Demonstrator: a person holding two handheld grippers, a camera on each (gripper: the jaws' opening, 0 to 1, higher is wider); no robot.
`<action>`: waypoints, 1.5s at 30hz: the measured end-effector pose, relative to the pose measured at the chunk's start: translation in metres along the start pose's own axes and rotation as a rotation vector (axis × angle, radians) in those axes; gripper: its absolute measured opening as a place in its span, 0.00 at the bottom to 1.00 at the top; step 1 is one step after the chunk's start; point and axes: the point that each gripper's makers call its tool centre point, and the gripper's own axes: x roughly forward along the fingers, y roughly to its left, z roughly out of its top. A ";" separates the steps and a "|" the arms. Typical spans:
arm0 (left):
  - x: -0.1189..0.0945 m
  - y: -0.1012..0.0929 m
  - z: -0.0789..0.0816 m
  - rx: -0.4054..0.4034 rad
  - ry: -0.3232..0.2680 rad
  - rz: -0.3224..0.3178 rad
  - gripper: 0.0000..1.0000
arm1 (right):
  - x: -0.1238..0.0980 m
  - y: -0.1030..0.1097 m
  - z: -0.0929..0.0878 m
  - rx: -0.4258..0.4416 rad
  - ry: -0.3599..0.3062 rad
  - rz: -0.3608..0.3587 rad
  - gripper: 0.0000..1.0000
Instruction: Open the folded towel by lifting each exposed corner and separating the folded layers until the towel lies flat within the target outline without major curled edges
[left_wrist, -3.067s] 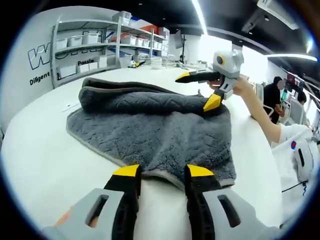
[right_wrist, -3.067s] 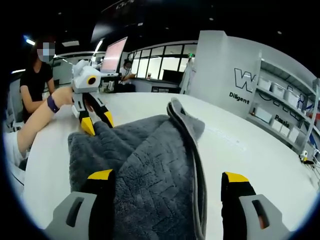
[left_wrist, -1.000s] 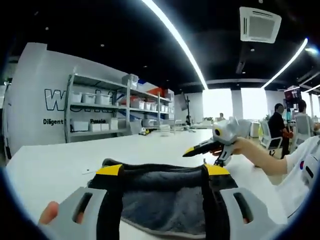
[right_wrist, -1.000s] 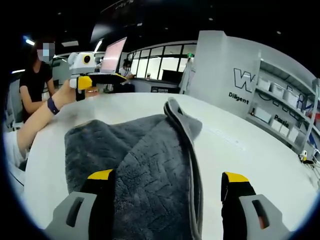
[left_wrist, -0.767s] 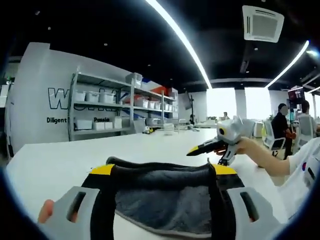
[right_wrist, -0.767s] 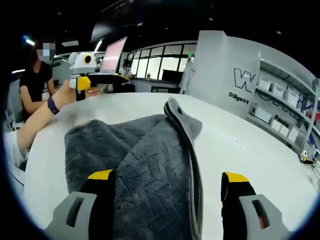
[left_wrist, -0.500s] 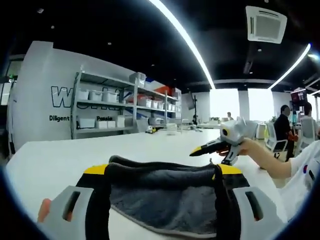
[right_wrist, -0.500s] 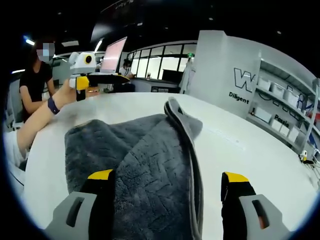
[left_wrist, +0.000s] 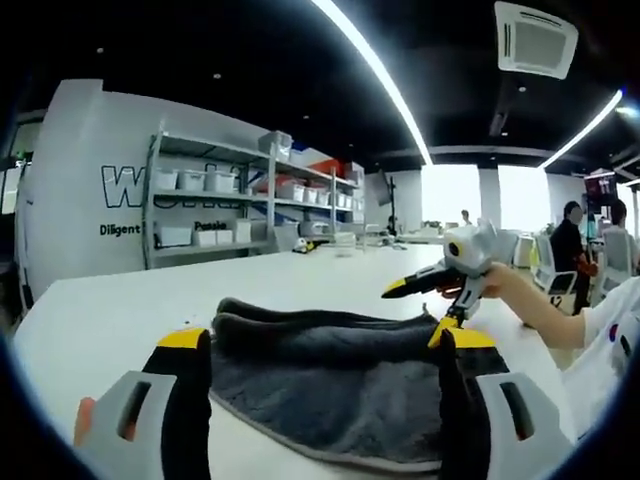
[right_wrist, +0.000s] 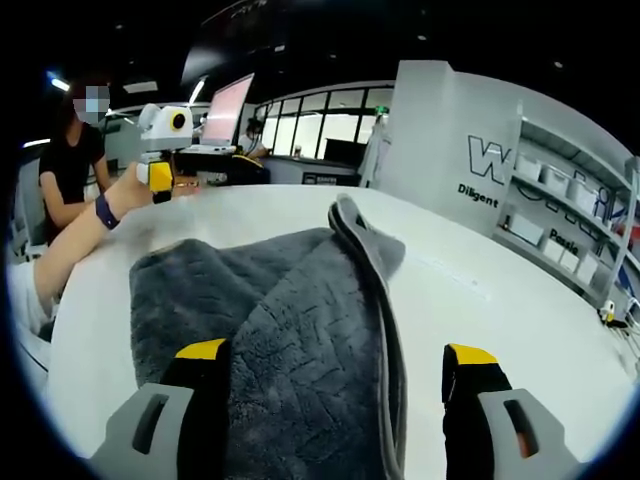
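Observation:
A grey folded towel (left_wrist: 330, 380) lies on the white table (left_wrist: 100, 320), its thick folded edge (right_wrist: 372, 270) running away from me in the right gripper view. My left gripper (left_wrist: 320, 340) hovers low at the towel's near border, jaws wide apart with nothing between them. In the right gripper view the left gripper (right_wrist: 165, 172) is held in a hand above the towel's (right_wrist: 290, 330) far left corner. My right gripper (right_wrist: 335, 352) stands open over the towel's near end, straddling the folded edge. From the left gripper view the right gripper (left_wrist: 417, 312) hangs open just above the towel's far right corner.
Shelves with white bins (left_wrist: 200, 215) line the wall behind the table. A person in black (right_wrist: 70, 170) sits past the table's left side beside a screen (right_wrist: 228, 110). More people (left_wrist: 570, 250) are at the right. Bare table (right_wrist: 520, 300) stretches right of the towel.
The left gripper rose from the towel's corner and its jaws spread wider; in the last second it turned from sideways to face the right gripper's camera. The right gripper stayed still.

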 end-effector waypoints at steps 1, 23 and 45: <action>0.000 0.001 0.001 -0.002 -0.002 0.002 0.93 | 0.000 0.000 0.000 0.001 0.000 0.000 0.89; 0.002 0.012 -0.011 0.002 0.068 0.018 0.89 | -0.003 -0.004 0.003 0.015 -0.019 -0.009 0.88; 0.003 0.020 -0.010 0.007 0.088 0.020 0.89 | -0.011 -0.024 0.013 0.054 -0.101 -0.082 0.66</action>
